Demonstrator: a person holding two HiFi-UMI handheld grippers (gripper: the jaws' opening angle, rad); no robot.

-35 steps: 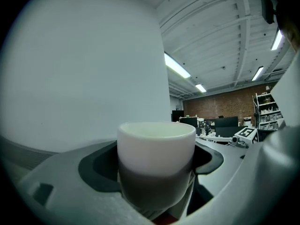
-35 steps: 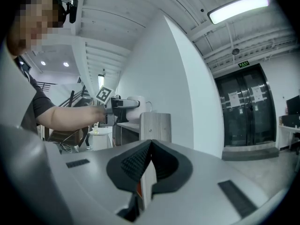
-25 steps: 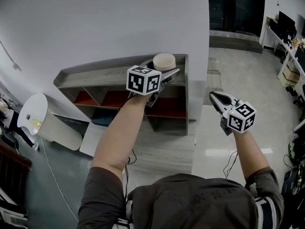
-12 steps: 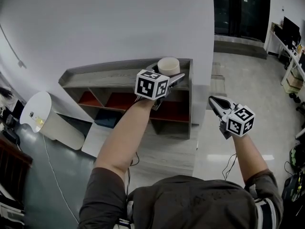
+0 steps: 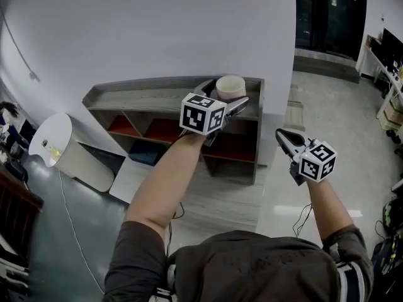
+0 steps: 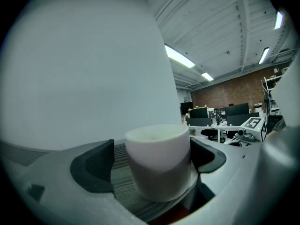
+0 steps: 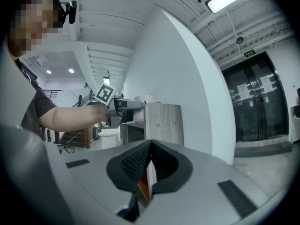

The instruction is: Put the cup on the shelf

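Right now the left gripper (image 6: 151, 159) has its jaws spread fairly wide with the cup (image 6: 159, 144) standing upright between them. On the left side a clear gap shows between the dark pad and the cup's wall; on the other side the pad sits so close behind the cup that I can't quite say whether it touches. The cup is pale and plain, and its base rests on the grey wood-grain top of the shelf (image 5: 151, 96), at the right end of it and near the front edge, close to the white wall (image 5: 157, 24). Below that top board the shelf is split into open compartments with red back panels (image 5: 167, 129). The person's left forearm reaches out over the floor to the shelf, with the marker cube (image 5: 203, 113) riding just behind the jaws. The right gripper (image 5: 281, 137) hangs off to the right of the shelf's end panel, well apart from the cup, and its jaws are pressed together with nothing between them. Farther left, beside the shelf, a white round-topped stand (image 5: 53, 146) sits on the floor, and dark double doors (image 7: 262, 102) stand beyond the wall's corner.
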